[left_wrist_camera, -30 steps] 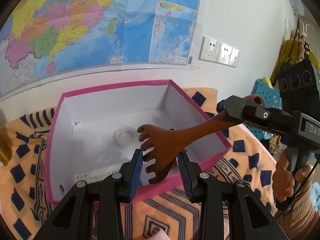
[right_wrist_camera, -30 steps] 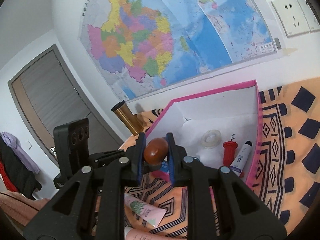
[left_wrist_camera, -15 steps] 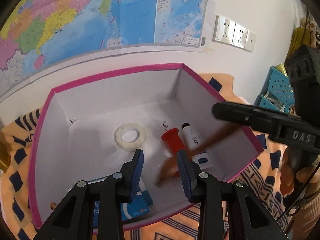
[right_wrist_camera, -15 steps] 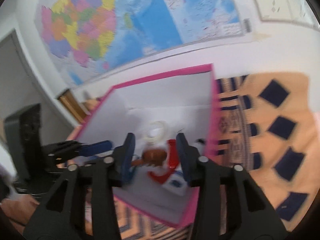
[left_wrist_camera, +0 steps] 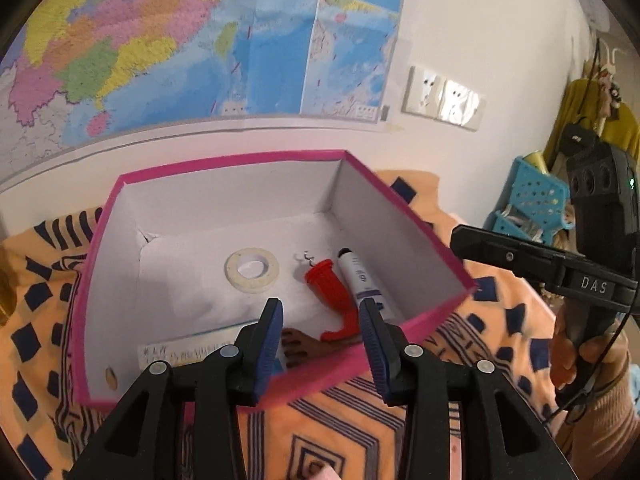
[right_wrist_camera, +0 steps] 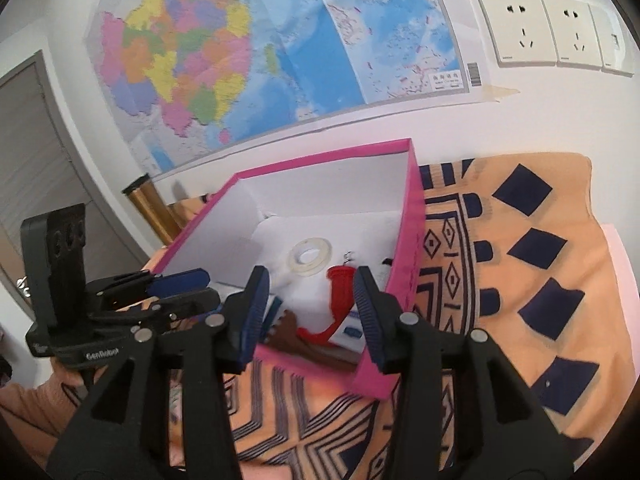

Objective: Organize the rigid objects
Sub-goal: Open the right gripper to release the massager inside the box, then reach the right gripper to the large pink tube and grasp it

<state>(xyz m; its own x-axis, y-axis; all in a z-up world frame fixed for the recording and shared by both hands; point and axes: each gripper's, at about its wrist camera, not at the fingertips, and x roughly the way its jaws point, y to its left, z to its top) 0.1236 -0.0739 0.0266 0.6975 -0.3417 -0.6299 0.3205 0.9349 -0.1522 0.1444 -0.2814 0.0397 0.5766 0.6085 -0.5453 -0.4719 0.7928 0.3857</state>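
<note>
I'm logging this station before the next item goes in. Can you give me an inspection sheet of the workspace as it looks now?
Surface: orange patterned cloth with dark blue shapes.
Job's things: pink-edged box holds a tape ring, red corkscrew, white tube and brown back scratcher; all lie on the floor.
Clutter: pink tube on the cloth, partly cut off by the frame.
Grippers: left hand-held gripper and right hand-held gripper both open, empty, at the box's near edge.
Cables: a thin black one by the right hand.
Surroundings: wall map, sockets, blue basket, door.
</note>
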